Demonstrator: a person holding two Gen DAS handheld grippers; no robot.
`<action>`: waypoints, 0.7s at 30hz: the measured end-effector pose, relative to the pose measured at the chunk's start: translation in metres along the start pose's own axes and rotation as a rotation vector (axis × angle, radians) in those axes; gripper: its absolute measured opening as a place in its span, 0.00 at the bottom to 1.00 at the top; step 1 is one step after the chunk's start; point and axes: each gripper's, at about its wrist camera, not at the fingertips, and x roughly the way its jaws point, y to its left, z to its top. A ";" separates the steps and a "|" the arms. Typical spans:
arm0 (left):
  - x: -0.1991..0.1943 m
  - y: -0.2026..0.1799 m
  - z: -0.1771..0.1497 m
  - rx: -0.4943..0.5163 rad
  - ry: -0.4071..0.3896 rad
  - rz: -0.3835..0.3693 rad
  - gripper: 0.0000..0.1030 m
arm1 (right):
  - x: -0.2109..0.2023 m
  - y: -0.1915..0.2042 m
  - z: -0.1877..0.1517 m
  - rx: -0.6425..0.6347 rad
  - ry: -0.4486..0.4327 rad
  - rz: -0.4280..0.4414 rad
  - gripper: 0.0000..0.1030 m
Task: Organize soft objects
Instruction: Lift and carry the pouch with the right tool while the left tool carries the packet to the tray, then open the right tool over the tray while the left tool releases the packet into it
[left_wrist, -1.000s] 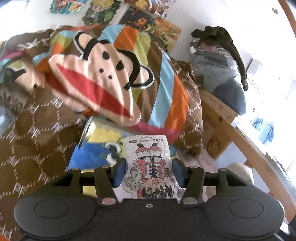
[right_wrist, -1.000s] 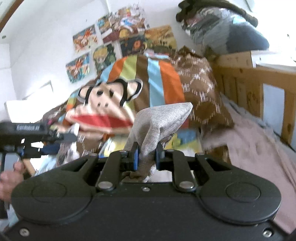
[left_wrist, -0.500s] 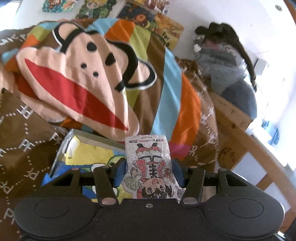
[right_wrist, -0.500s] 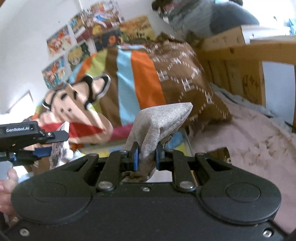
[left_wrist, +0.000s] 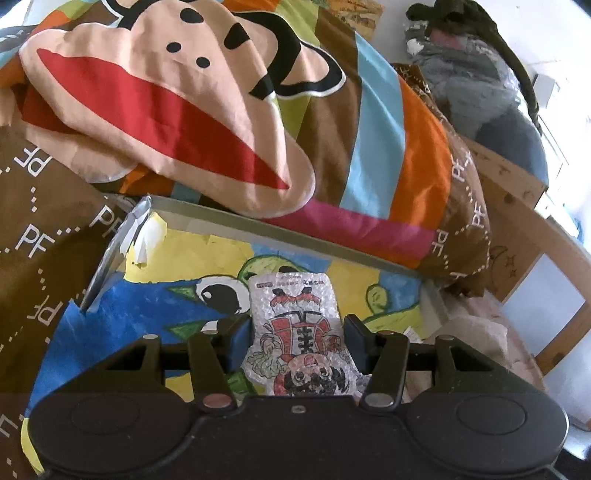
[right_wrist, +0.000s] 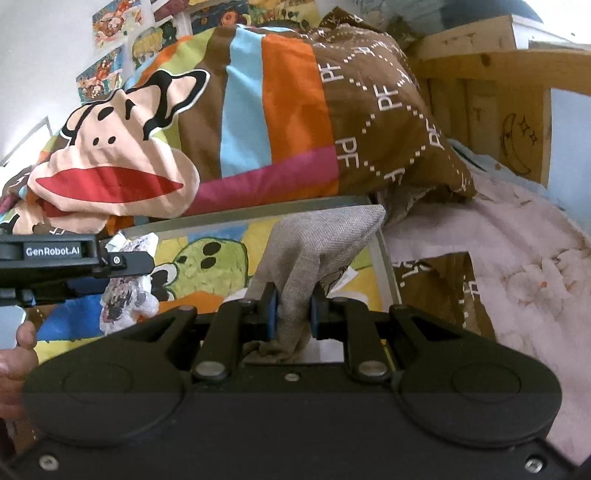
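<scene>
Left hand-held gripper (left_wrist: 299, 334) angled downward over the painted tray (left_wrist: 184, 258) on the bed, jaws clamped on a shiny cartoon-printed pouch (left_wrist: 299, 332). Right hand-held gripper (right_wrist: 293, 308) tilted down beside it, jaws nearly together, pinching a grey fabric pouch (right_wrist: 317, 251) above the tray's right side. Monkey-print quilt (left_wrist: 221, 92) lies behind

Two wrist views, close above shared cartoon-lined box (left_wrist: 295, 251).

Wooden bedframe (right_wrist: 480, 92) (daylit), postered wall (right_wrist: 48, 44).
</scene>
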 end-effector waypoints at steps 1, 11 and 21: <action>0.002 0.000 -0.001 0.005 0.001 0.003 0.54 | 0.007 0.001 0.000 0.003 0.005 -0.001 0.11; 0.003 -0.010 0.004 0.027 0.017 0.029 0.56 | 0.005 -0.002 -0.001 -0.006 0.013 -0.014 0.19; -0.007 -0.014 0.014 0.010 0.033 0.047 0.65 | -0.010 -0.006 0.013 -0.025 0.008 -0.017 0.48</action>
